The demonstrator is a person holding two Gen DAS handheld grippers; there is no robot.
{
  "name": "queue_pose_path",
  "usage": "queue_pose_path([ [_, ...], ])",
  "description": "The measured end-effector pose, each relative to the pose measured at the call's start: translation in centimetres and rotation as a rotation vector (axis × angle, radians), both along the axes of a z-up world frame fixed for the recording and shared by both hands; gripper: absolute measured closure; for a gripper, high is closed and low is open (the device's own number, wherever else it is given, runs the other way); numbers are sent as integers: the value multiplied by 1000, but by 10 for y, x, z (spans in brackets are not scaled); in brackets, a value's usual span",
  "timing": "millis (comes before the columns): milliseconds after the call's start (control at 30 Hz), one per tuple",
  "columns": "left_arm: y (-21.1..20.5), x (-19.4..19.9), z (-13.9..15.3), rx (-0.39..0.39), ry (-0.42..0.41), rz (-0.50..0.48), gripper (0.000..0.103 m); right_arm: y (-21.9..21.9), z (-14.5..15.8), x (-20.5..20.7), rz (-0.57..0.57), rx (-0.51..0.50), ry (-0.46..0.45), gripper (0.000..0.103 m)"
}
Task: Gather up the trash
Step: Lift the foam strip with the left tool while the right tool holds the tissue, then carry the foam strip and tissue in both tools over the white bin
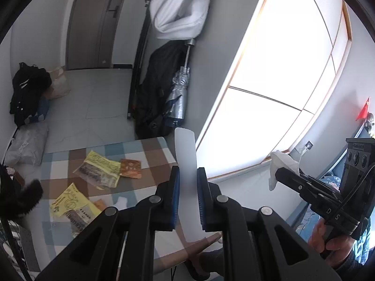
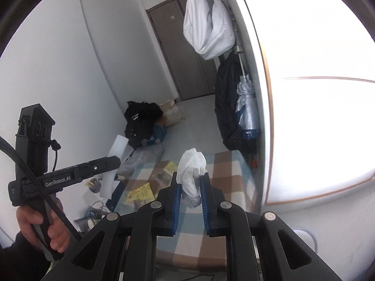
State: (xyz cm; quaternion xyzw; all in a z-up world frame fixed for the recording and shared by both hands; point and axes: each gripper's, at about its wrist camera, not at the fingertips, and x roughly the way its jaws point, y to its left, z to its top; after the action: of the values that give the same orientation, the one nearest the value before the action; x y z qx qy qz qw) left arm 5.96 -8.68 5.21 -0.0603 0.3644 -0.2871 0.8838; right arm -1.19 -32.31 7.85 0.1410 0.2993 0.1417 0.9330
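Left wrist view: my left hand-held gripper (image 1: 188, 182) is clamped on a flat white strip (image 1: 185, 149) that stands up between the blue pads; it looks thin, light and fairly stiff, so a pinch low on its length should keep it from bending, though its smooth face may slide. My right hand-held gripper (image 2: 190, 187) is closed on a crumpled white tissue (image 2: 192, 164); soft, nearly weightless and easily torn, it is best taken by its bunched middle, as it is now. More trash lies on the checked desk (image 1: 150, 147): a yellow snack packet (image 1: 99, 169) with an orange sachet (image 1: 131, 168) just beside it, a second yellow packet (image 1: 70, 205) nearer me, and a small white scrap (image 1: 121, 201); these wrappers look light, crinkly and slick, and I judge an edge or corner the safest hold. No bin or trash bag shows in either view, so I cannot tell where the load goes; a brown paper bag (image 1: 59, 83) sits on the floor by the door (image 1: 93, 23), contents hidden.
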Motion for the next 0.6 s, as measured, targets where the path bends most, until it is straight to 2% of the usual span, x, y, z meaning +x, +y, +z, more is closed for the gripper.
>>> queue_pose_path([
  [100, -32, 8, -3, -1, 5, -52, 93, -28, 2, -5, -47, -16, -1, 88],
  [333, -111, 32, -21, -65, 91, -170, 93, -101, -12, -15, -194, -44, 57, 88],
  [500, -162, 40, -46, -52, 163, -257, 93, -154, -44, -22, -304, -28, 130, 88],
  [600, -186, 47, -74, -10, 209, -261, 93, -177, -75, -23, -347, -28, 182, 88],
])
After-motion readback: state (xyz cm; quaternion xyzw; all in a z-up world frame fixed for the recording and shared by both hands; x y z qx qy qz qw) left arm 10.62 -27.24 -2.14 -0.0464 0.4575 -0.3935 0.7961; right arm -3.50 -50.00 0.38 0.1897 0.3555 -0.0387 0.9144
